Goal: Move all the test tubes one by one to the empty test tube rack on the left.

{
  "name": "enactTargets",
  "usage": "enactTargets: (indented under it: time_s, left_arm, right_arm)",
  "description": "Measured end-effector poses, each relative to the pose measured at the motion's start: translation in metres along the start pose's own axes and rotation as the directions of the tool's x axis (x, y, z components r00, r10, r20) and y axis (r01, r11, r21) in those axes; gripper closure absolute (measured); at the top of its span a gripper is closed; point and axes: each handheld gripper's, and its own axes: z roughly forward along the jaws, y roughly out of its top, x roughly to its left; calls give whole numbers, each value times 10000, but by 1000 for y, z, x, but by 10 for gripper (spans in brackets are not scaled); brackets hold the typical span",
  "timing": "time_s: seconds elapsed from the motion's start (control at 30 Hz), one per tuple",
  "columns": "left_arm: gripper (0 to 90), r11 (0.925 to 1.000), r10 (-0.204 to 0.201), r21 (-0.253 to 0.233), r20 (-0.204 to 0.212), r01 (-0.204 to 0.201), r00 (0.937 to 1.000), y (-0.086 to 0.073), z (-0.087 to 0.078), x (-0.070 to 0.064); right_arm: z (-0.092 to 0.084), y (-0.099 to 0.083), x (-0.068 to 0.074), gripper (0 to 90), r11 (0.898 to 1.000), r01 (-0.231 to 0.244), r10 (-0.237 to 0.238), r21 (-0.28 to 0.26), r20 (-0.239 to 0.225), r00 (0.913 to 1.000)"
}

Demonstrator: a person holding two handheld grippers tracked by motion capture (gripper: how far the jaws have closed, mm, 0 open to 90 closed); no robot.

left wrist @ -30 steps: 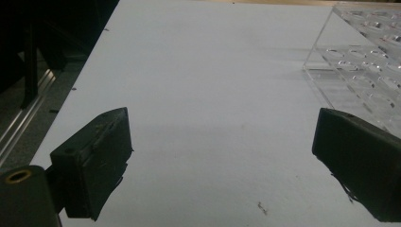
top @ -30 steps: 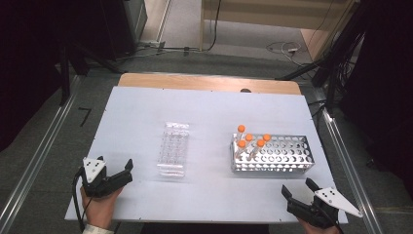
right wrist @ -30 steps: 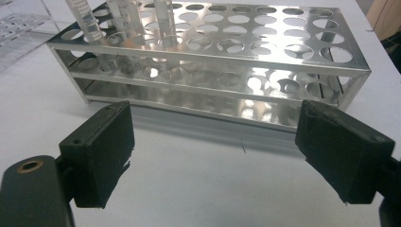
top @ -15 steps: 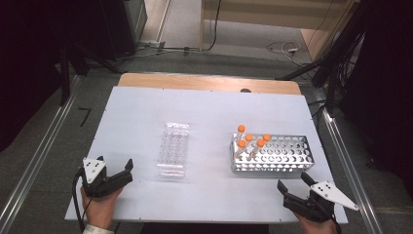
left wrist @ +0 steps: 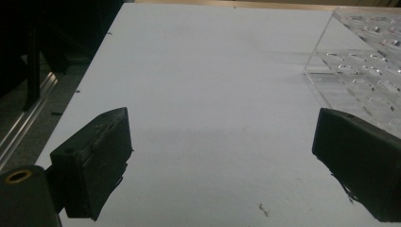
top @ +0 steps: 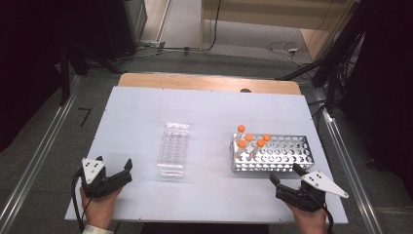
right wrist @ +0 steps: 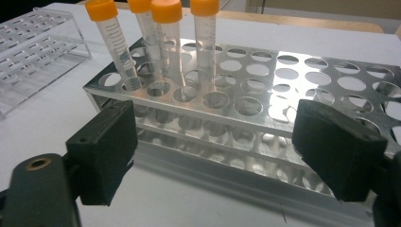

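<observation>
standing in metal rack (right wrist: 283,101): clear tubes (right wrist: 165,45), orange caps.

Black two-jaw grippers (top: 116,171) (top: 285,176), grey three-cornered top plates, trailing black cables.

A bare wooden strip (top: 204,82) edges the white table (top: 204,112), with cables (top: 285,48) on the floor beyond.

White table (top: 146,107): clear rack (top: 173,148), metal rack (top: 272,153).
</observation>
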Motion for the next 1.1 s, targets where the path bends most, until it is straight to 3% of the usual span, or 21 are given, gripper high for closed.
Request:
enactTargets:
  time_s: [0.2, 0.7, 1.1]
  left_arm:
    - [62, 10000, -14, -12, -9, 14, 10000, 0, 0, 0]
    - [63, 10000, 0, -18, -97, 0, 10000, 0, -1, 1]
    - [68, 9999, -73, -134, -140, 71, 9999, 0, -3, 3]
  right_arm:
    - [7, 5, 5, 186, 9999, 109, -109, -20, -139, 9998]
    - [41, 20, 21, 433, 9988, 483, -484, -45, -362, 9982]
    - [64, 28, 25, 629, 9992, 378, -372, 112, -498, 9981]
